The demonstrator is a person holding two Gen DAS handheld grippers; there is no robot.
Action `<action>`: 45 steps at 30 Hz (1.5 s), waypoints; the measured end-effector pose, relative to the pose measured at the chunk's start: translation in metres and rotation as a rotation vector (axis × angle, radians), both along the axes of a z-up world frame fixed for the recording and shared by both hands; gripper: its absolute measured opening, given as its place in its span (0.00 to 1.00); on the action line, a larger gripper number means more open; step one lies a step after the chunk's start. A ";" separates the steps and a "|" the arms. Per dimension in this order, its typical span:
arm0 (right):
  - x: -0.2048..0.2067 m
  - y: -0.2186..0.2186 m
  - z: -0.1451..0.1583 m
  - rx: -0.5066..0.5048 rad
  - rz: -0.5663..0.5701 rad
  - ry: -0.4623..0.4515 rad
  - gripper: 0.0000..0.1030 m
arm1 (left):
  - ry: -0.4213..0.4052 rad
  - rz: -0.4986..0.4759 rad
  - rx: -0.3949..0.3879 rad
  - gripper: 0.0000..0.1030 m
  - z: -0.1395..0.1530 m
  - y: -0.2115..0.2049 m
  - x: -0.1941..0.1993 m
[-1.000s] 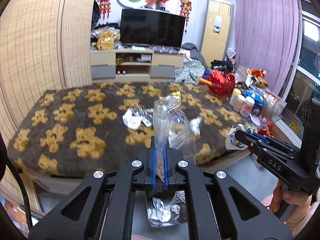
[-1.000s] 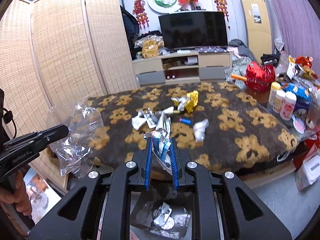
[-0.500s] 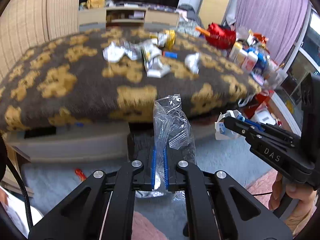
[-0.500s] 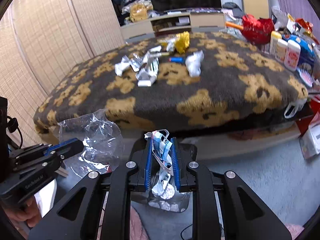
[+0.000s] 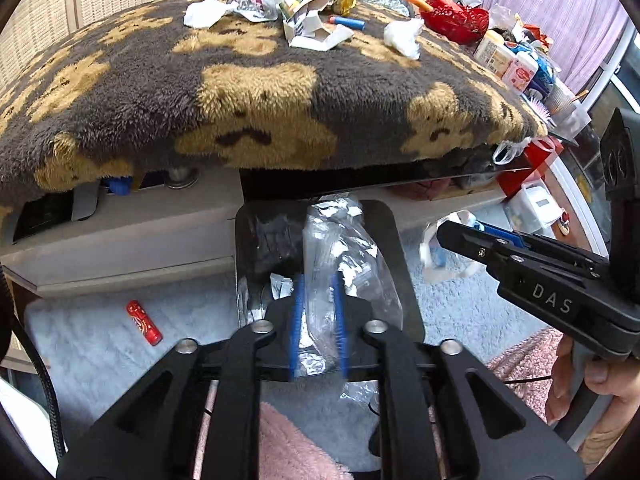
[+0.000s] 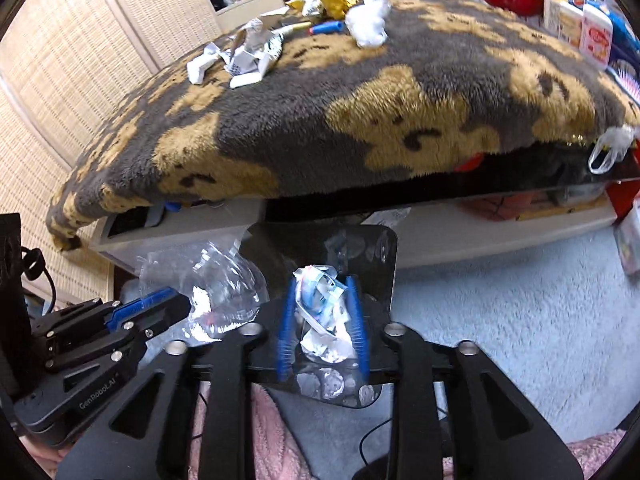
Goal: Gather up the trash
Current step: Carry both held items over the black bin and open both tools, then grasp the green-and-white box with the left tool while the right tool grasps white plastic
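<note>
My left gripper [image 5: 318, 280] is shut on a clear crumpled plastic wrapper [image 5: 340, 256] and holds it over a dark bin [image 5: 256, 240] on the floor; it also shows in the right wrist view [image 6: 176, 304] with the wrapper [image 6: 216, 280]. My right gripper [image 6: 322, 284] is shut on a crumpled white and blue paper wrapper [image 6: 320, 304] above the same bin [image 6: 376, 248]; it shows in the left wrist view [image 5: 444, 236] with the paper [image 5: 436, 256]. More trash lies on the bear-pattern blanket [image 5: 256, 80]: paper scraps [image 5: 308, 28], a tissue wad [image 5: 402, 36].
The blanket-covered table edge [image 6: 360, 152] overhangs just beyond the bin. A red can [image 5: 144, 322] lies on the pale carpet at left. Bottles [image 5: 508, 60] and a red basket [image 5: 456, 16] stand at the table's right. A woven screen [image 6: 80, 60] stands at left.
Both grippers have dropped from above the table down to floor level over the bin, still holding their trash. The table edge now sits above them.
</note>
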State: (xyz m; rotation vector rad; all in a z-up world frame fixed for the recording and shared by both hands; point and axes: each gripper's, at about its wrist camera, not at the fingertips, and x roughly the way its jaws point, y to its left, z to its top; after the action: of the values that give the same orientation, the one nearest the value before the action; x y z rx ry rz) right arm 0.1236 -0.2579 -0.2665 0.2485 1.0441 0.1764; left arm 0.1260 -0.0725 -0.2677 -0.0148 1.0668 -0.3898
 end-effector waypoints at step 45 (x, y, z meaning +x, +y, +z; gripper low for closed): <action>0.177 -0.059 0.077 -0.024 -0.168 -0.208 0.91 | -0.208 0.089 0.008 0.92 0.084 -0.027 0.182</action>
State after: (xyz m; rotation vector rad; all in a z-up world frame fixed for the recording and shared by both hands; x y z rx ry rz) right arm 0.3001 -0.3172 -0.1895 0.2884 0.8142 0.0372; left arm 0.3077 -0.0994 -0.1841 -0.0143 0.8595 -0.2995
